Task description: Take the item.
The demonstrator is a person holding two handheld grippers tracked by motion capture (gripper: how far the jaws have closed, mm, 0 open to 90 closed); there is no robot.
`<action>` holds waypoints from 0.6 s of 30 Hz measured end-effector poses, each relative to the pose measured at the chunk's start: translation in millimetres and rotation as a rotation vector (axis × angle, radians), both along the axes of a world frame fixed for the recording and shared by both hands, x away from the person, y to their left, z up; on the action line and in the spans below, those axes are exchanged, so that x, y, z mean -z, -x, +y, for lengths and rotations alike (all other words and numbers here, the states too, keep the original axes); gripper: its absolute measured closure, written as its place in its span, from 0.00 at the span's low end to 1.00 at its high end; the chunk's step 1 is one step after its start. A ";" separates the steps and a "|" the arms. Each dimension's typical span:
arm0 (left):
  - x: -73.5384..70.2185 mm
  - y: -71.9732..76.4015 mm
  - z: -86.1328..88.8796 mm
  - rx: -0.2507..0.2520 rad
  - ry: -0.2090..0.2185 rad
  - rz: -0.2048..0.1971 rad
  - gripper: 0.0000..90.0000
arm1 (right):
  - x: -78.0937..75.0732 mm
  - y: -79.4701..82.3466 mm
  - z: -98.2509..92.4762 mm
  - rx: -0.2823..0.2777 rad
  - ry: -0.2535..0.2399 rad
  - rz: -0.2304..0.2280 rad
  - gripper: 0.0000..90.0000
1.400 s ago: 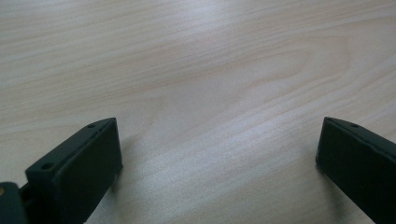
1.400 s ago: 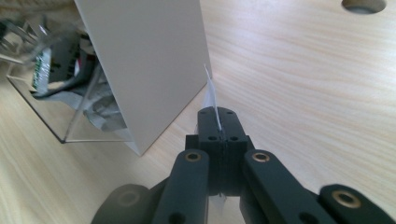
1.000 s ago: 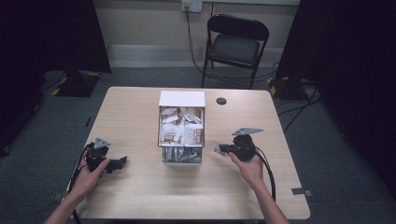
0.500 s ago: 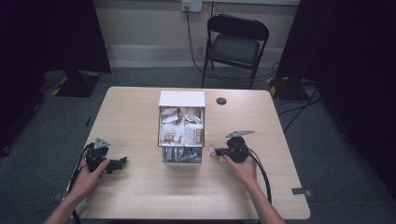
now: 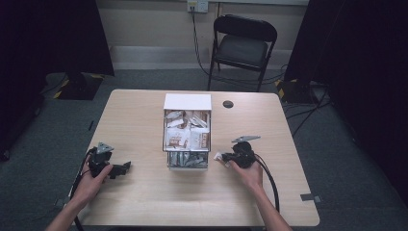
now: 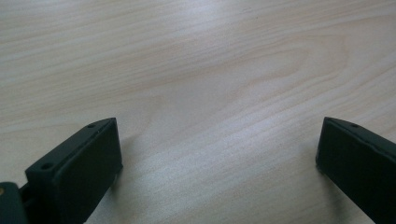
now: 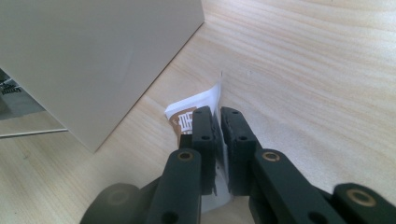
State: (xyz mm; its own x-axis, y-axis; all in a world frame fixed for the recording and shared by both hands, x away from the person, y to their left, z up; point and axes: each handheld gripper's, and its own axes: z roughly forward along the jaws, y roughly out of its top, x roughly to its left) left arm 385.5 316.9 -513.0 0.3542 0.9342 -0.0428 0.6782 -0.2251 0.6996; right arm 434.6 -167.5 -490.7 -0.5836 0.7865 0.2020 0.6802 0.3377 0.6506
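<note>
A white box [image 5: 187, 128] full of white and brown packets stands at the table's middle, with a clear compartment of grey packets [image 5: 187, 160] at its front. My right gripper [image 5: 222, 157] is low over the table just right of the box, shut on a white and brown packet [image 7: 191, 112] whose edge sticks up between the jaws. The box's white wall [image 7: 93, 56] is close on the left in the right gripper view. My left gripper [image 5: 126, 167] rests at the table's left front, open, with bare wood between its fingers [image 6: 74, 168].
A small black round disc [image 5: 228, 104] lies on the table behind the box to the right. A black folding chair [image 5: 243, 45] stands beyond the far edge. Cables trail from both grippers toward the table's front edge [image 5: 192, 222].
My right gripper has moved down and toward the front of the table with the packet in it. The left gripper has stayed put.
</note>
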 end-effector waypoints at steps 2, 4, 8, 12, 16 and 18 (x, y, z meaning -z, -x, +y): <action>0.0 0.0 0.0 0.000 0.000 0.000 0.00 | 0.3 -0.6 -0.4 0.011 0.006 0.002 0.91; 0.0 0.0 0.1 0.000 -0.001 0.000 0.00 | 0.3 -0.8 -0.4 0.016 0.013 -0.002 0.88; 0.0 0.0 0.0 0.001 0.000 0.000 0.00 | 0.9 -1.5 -1.0 0.030 0.028 -0.014 0.80; 0.0 0.0 0.1 0.001 -0.001 0.000 0.00 | 0.0 -2.1 -2.9 0.054 0.038 -0.025 0.69; 0.0 0.0 0.1 0.001 -0.001 0.000 0.00 | -3.7 -2.8 -7.2 0.080 0.024 -0.042 0.58; 0.0 0.0 0.0 0.000 0.000 0.000 0.00 | -6.2 -2.6 -8.0 0.089 0.019 -0.056 0.56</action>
